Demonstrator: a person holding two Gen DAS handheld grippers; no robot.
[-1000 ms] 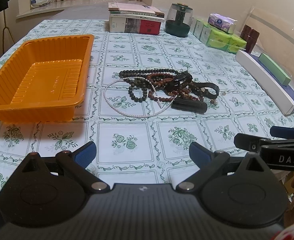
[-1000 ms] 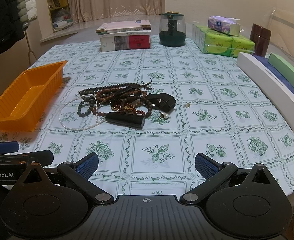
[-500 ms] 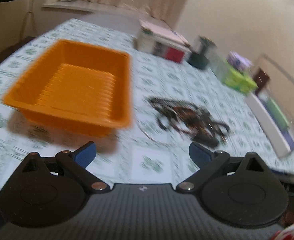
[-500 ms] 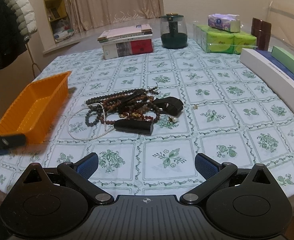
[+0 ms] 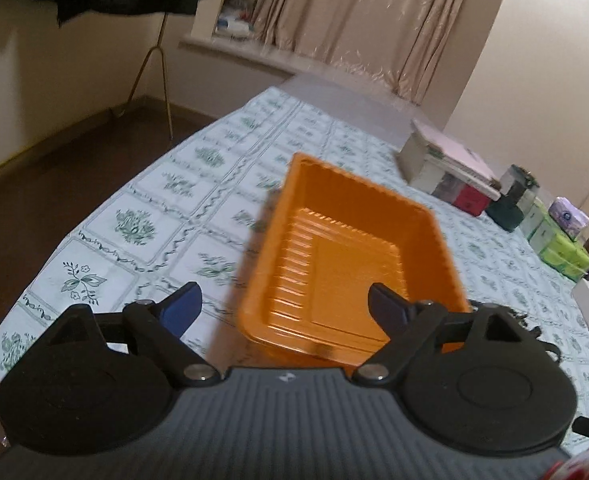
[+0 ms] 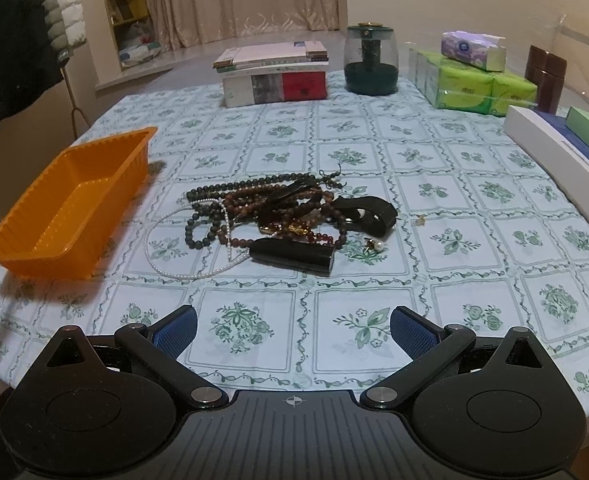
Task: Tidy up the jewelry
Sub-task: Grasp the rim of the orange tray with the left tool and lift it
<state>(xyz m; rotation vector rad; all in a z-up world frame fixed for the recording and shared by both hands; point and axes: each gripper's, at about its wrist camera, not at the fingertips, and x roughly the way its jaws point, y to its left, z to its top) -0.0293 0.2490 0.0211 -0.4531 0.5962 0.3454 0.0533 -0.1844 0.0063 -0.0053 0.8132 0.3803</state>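
The orange tray (image 5: 358, 256) lies straight ahead of the left tongs (image 5: 284, 304), its near short wall just past the tips and its long axis running away from them toward the far end of the bench (image 5: 162, 208). The left tongs have just been closing a little but stand spread, with nothing pinched; the tray's near corner shows between the pads without touching them. The jewelry heap (image 6: 278, 212), a tangle of dark and brown bead strings and a white pearl strand (image 6: 174, 264), lies right of the tray and ahead of the right tongs (image 6: 292, 328), which are spread and empty. A black cylinder case (image 6: 292, 258) lies crosswise on the heap's near side, partly barring a straight reach. The books (image 6: 274, 76), jar (image 6: 370, 60) and tissue packs (image 6: 474, 80) stand well beyond the tray
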